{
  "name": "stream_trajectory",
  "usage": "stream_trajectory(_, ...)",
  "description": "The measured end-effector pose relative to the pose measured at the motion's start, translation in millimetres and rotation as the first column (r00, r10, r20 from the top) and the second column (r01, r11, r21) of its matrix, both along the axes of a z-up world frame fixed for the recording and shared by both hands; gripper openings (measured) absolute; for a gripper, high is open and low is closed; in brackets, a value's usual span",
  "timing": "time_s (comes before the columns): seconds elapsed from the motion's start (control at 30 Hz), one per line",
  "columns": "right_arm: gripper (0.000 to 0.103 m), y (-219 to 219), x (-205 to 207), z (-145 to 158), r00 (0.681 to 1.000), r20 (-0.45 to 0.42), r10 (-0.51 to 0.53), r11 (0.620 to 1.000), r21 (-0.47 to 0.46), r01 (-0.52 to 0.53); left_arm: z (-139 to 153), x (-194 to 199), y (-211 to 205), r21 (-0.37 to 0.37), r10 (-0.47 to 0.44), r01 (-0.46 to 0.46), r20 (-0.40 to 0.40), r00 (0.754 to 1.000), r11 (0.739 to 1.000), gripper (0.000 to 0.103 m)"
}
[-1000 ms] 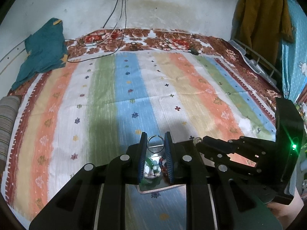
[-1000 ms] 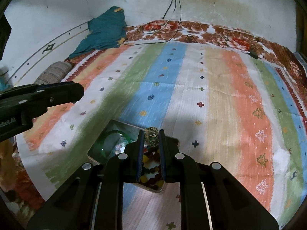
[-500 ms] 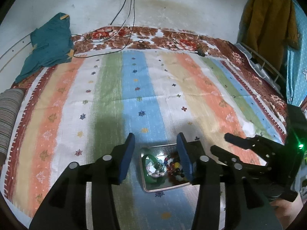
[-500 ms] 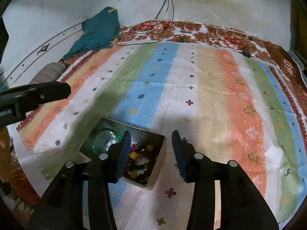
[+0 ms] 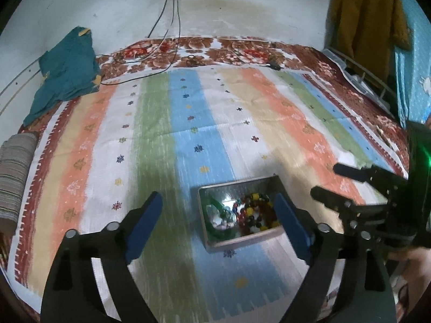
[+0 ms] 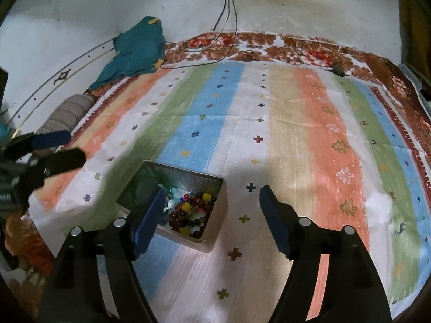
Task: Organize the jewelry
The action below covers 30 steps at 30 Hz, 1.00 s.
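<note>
Striped in green, blue, orange and white, one bedspread (image 5: 188,113) covers the bed, with a brown floral border along the far edge by the white wall. On it sits one metal box (image 6: 215,210), open at the top, resting on the blue and white stripes. Inside it lie green bangles (image 5: 215,210) on the left side and a heap of coloured beads (image 6: 191,210) – red, yellow, dark – on the right; the bangles are too blurred to count.

Two grippers are in view. One, the left gripper (image 5: 218,220), is spread wide, its blue pads well apart and holding nothing; the box shows between them, untouched. Likewise the right gripper (image 6: 210,220) is released – its fingers wide apart, empty, the left pad hanging over the box's near wall.

Elsewhere: one teal cloth (image 5: 64,70) crumpled at the far left corner, one striped bolster (image 5: 16,167) at the left edge, two cables (image 5: 169,21) running down from a wall socket, one mustard garment (image 5: 369,21) hanging at the right
</note>
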State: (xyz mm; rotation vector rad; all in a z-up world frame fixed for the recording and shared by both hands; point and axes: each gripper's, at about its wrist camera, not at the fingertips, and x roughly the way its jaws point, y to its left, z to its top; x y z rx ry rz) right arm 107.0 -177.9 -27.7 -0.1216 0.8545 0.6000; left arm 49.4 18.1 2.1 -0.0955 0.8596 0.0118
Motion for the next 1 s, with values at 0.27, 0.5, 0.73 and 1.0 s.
stream_trajectory(0.27, 0.090, -13.9, -12.6, 7.6, 1.000, 0.028, -0.006, 1.000, 0.014, 0.005, 0.2, -15.4, -2.1, 0.012, -0.010, 0.010, 0.009, 1.000, 1.000, 0.097)
stream_trajectory(0.5, 0.095, -20.0, -22.4, 9.1, 0.999, 0.041, 0.005, 1.000, 0.012, -0.006, -0.6, -25.1, 3.3, -0.014, 0.000, 0.000, 0.004, 1.000, 1.000, 0.097)
stream_trajectory(0.73, 0.095, -25.8, -33.0, 10.0, 0.999, 0.047, 0.014, 1.000, 0.020, -0.015, -2.8, -34.4, 2.5, -0.020, 0.002, -0.002, -0.002, 1.000, 1.000, 0.097)
stream_trajectory(1.0, 0.095, -29.7, -41.2, 11.3, 0.998, 0.054, 0.012, 1.000, 0.026, -0.014, -4.1, -38.6, -3.1, -0.008, -0.008, 0.008, -0.006, 1.000, 1.000, 0.097)
